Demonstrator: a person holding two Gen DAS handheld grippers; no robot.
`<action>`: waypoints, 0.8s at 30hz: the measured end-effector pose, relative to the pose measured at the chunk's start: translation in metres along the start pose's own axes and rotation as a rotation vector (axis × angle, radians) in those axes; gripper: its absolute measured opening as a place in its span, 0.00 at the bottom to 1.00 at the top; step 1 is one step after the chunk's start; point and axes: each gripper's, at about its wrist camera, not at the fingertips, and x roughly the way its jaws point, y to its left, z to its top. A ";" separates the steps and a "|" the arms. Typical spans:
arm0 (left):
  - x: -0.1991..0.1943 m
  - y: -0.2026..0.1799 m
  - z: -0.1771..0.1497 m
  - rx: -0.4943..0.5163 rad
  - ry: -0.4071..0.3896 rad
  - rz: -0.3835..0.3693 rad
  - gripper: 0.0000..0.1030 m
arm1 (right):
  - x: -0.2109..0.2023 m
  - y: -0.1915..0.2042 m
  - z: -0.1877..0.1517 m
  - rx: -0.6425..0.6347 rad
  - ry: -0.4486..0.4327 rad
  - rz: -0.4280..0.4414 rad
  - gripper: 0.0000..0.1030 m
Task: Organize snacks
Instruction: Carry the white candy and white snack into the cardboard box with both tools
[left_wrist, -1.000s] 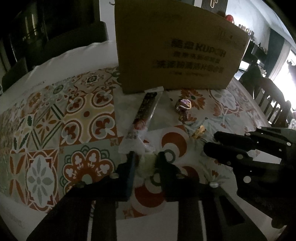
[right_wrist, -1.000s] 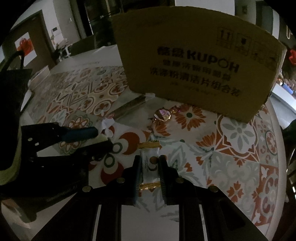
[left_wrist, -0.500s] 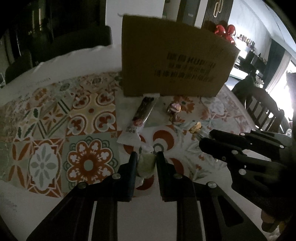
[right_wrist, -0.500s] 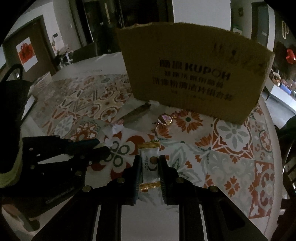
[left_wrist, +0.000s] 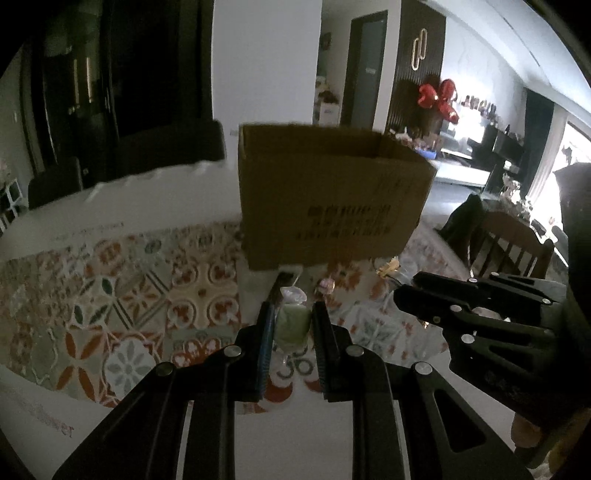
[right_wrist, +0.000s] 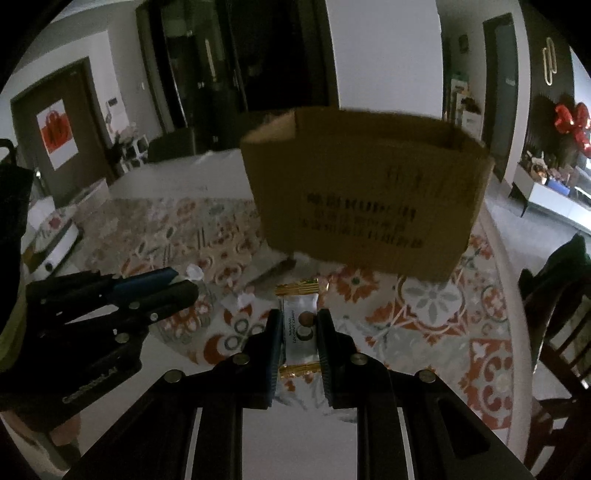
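My left gripper (left_wrist: 293, 314) is shut on a pale green wrapped candy (left_wrist: 293, 325) and holds it above the table. My right gripper (right_wrist: 298, 321) is shut on a white snack packet with gold ends (right_wrist: 299, 326), also lifted. An open cardboard box (left_wrist: 328, 195) stands ahead of both; it also shows in the right wrist view (right_wrist: 365, 195). On the table before the box lie a long dark snack bar (left_wrist: 277, 286) and a small pink wrapped candy (left_wrist: 327, 285). The right gripper shows in the left wrist view (left_wrist: 480, 310), and the left gripper in the right wrist view (right_wrist: 110, 295).
The table wears a patterned tile cloth (left_wrist: 122, 295). A wooden chair (left_wrist: 509, 240) stands at the right of the table. A dark chair (left_wrist: 166, 147) stands behind the table. A white box (right_wrist: 55, 240) lies at the table's left edge.
Both grippers have risen and pulled back with their snacks. The box's open top has come into sight and the table items look smaller and farther off.
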 end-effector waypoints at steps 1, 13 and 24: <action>-0.004 -0.002 0.004 0.006 -0.011 -0.002 0.21 | -0.004 0.000 0.003 -0.001 -0.009 0.000 0.20; -0.023 -0.011 0.050 0.041 -0.119 -0.005 0.21 | -0.035 -0.004 0.038 0.017 -0.127 -0.014 0.20; -0.028 -0.016 0.089 0.069 -0.198 0.000 0.21 | -0.049 -0.015 0.073 0.031 -0.208 -0.039 0.20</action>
